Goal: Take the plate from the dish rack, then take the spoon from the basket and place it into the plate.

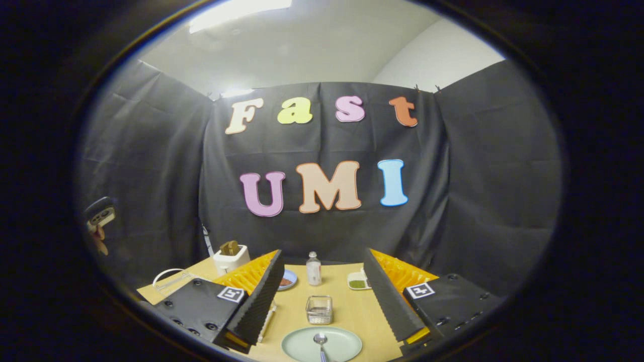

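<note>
A pale green plate [322, 345] lies flat on the wooden table [352, 306], just ahead of and between my fingers. A metal spoon [320, 343] rests in the plate, bowl toward the far side. A small wire basket [319, 309] stands just beyond the plate. My gripper [322, 306] hangs above the table, open, nothing between its black ribbed fingers [261, 301]. A white wire dish rack [168, 279] sits beyond the left finger at the table's left edge.
A white toaster [231, 256] with bread stands at the back left. A small clear bottle [313, 269] stands at the back middle, a blue dish [287, 279] to its left and a white dish with something green [358, 282] to its right. A hand holds a device [99, 216] at far left.
</note>
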{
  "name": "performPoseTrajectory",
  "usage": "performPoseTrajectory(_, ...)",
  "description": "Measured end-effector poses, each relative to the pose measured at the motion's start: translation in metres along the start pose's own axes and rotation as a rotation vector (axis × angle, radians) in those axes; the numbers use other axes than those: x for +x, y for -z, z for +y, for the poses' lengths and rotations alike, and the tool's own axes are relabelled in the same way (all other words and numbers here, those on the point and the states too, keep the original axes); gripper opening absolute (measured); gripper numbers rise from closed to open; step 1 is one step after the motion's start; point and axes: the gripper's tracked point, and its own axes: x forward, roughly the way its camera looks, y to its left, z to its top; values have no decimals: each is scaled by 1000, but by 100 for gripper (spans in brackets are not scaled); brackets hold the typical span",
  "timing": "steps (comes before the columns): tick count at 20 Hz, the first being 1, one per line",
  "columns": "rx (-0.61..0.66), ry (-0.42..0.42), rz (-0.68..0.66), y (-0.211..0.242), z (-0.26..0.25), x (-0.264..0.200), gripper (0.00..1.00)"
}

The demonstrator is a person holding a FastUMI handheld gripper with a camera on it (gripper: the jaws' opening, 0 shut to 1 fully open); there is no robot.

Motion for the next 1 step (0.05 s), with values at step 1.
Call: performPoseTrajectory(1, -1, 1, -3, -1, 0, 1, 99)
